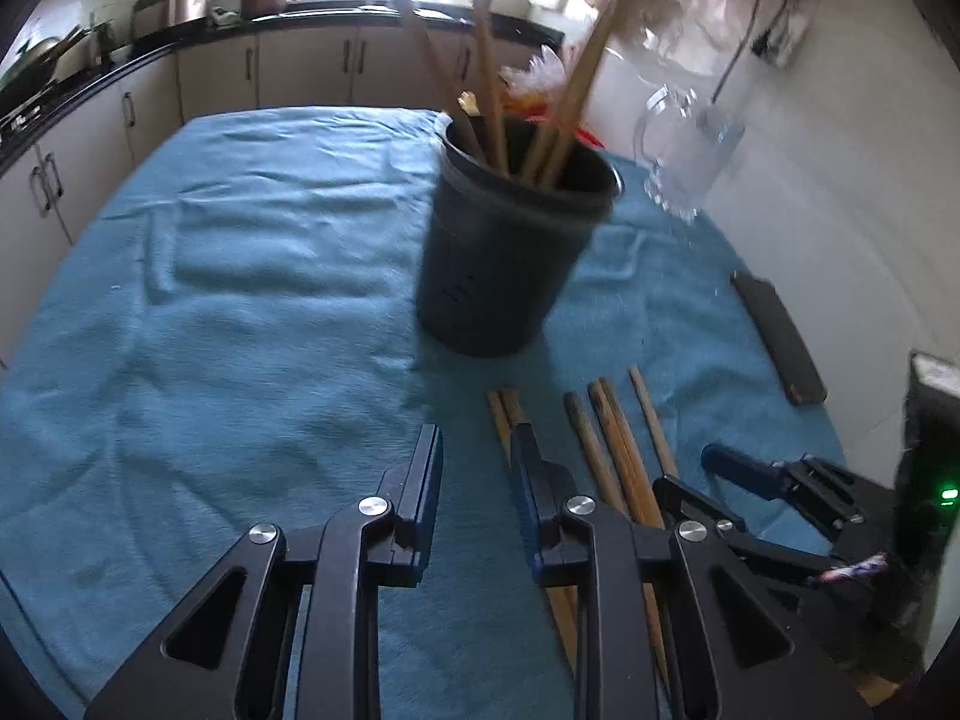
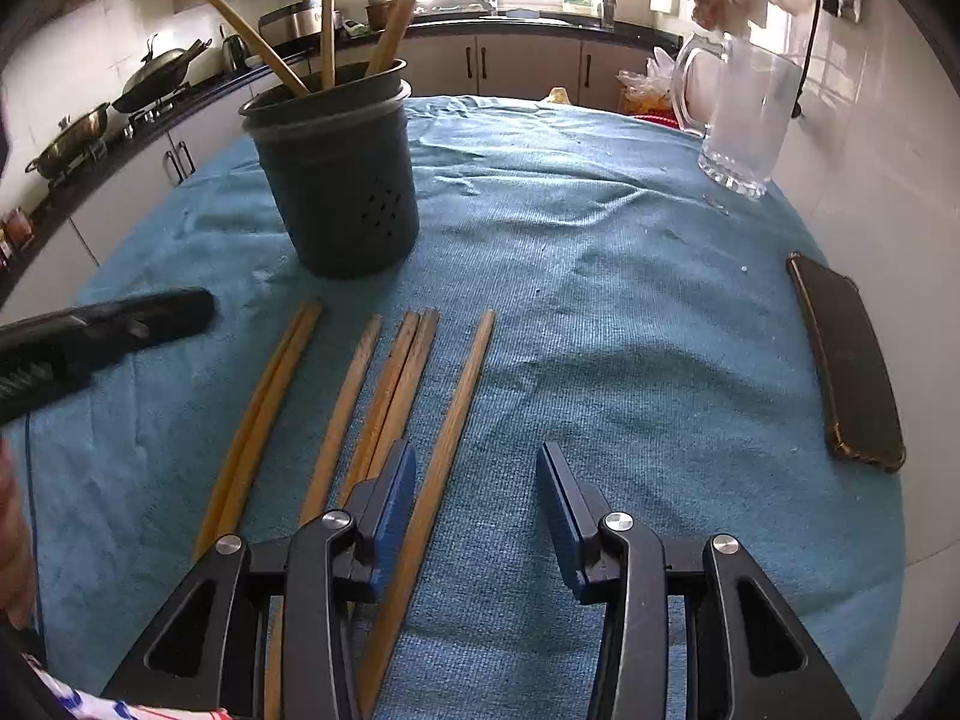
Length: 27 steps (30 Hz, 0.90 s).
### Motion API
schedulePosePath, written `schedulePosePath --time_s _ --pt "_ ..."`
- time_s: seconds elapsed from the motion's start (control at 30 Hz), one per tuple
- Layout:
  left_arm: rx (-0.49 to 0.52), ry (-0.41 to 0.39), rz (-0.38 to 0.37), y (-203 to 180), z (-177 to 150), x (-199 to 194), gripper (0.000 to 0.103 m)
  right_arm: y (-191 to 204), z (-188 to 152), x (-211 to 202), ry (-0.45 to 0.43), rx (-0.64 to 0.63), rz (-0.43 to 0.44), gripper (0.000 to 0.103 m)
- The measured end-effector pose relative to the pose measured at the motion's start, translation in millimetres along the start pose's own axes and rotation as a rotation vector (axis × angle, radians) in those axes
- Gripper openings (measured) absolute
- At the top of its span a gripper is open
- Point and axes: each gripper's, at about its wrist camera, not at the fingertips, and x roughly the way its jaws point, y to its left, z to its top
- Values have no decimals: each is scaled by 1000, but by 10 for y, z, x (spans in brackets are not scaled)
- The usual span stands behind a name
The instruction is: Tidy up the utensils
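A dark round utensil holder (image 1: 510, 252) (image 2: 342, 180) stands upright on the blue towel (image 2: 600, 300), with several wooden chopsticks leaning in it. Several loose chopsticks (image 2: 360, 384) (image 1: 606, 438) lie side by side on the towel in front of it. My left gripper (image 1: 477, 438) hangs open over bare towel, left of the loose chopsticks, with its right finger over the leftmost pair. My right gripper (image 2: 477, 450) is open low over the row. The rightmost chopstick (image 2: 462, 396) lies between its jaws, next to the left finger, and the pads do not press on it.
A clear glass pitcher (image 2: 744, 114) (image 1: 684, 150) stands at the back right by the white wall. A dark phone (image 2: 852, 360) (image 1: 780, 336) lies along the right edge of the towel. Kitchen counters with pots run behind the table. A person's hand (image 2: 12, 540) shows at the left edge.
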Motion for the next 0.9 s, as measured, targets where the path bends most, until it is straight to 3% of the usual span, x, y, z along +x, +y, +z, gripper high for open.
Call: schedulePosePath --time_s 0.1,0.2,0.4,0.53,0.57,0.63,0.67,0.9 --pt "15 17 -22 -71 -3 118 20 -20 -8 1 -9 2 -1 45" --pt "50 56 8 -138 -25 252 9 -22 -15 2 -15 -3 -4 45" --pt "114 32 60 -283 -57 252 9 10 -9 -7 -23 -8 -11 45" --pt "126 64 115 -366 -3 345 8 18 12 10 -19 -6 -26 45" --pt "136 69 130 -403 13 366 8 17 23 15 -16 -2 -32 43" --pt "143 79 148 -460 28 375 7 -3 49 14 1 10 -35 19" --pt "143 82 145 -457 28 369 7 -27 53 11 11 19 -32 15" --pt "141 121 94 -89 -174 123 6 -280 -72 -120 83 47 18 10"
